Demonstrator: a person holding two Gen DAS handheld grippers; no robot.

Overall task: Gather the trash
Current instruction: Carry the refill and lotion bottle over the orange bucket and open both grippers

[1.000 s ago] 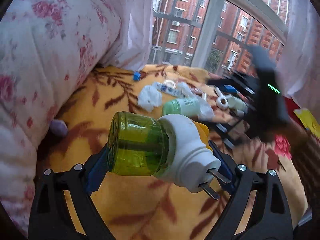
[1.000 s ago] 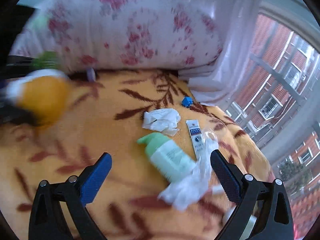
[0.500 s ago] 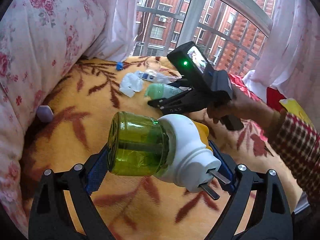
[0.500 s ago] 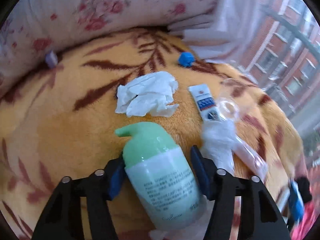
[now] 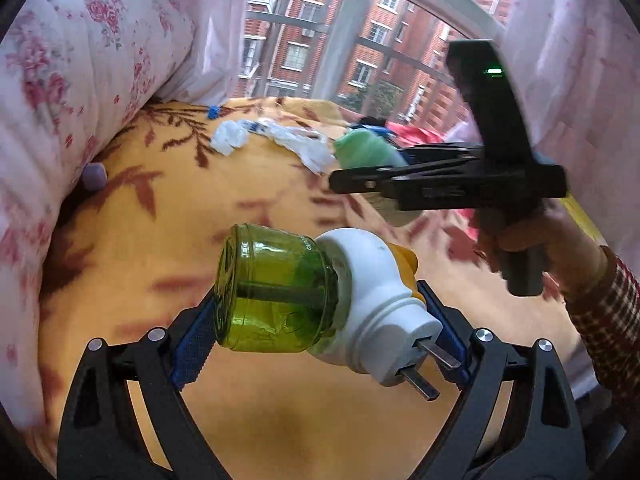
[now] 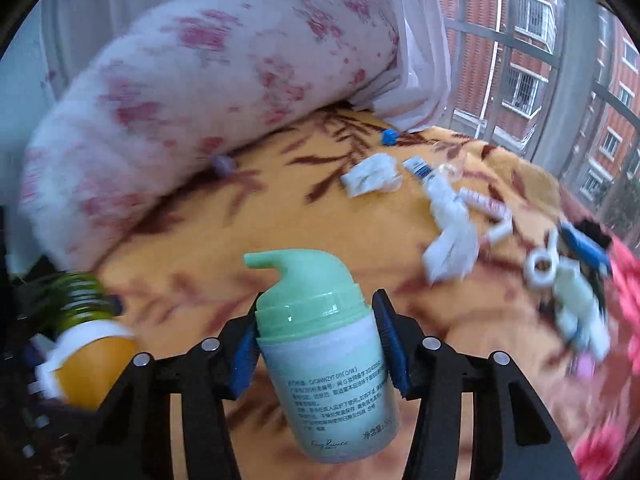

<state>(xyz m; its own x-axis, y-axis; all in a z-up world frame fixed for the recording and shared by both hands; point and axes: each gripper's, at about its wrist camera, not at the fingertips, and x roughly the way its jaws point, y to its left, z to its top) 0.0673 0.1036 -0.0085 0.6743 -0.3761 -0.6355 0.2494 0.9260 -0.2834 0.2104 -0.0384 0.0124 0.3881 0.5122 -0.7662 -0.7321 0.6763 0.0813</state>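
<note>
My left gripper (image 5: pixel 320 328) is shut on a plug-in mosquito repellent (image 5: pixel 304 296) with a green liquid bottle and a white and orange body, held above the bed. My right gripper (image 6: pixel 316 344) is shut on a mint-green pump bottle (image 6: pixel 324 356) and holds it lifted off the blanket; it shows in the left wrist view (image 5: pixel 364 150) too. Crumpled white tissues (image 6: pixel 370 174) (image 6: pixel 452 236), a small tube (image 6: pixel 420 168) and a blue cap (image 6: pixel 389 137) lie on the yellow leaf-pattern blanket (image 6: pixel 280 216).
A rolled floral quilt (image 6: pixel 208 92) lines the left side. A small purple piece (image 6: pixel 222 164) sits against it. More small white and blue items (image 6: pixel 568 280) lie at the right by red cloth. Curtains and a window stand behind the bed.
My right gripper has shut on the pump bottle and lifted it off the blanket, pulling back from the pile. My left gripper still holds the repellent.
</note>
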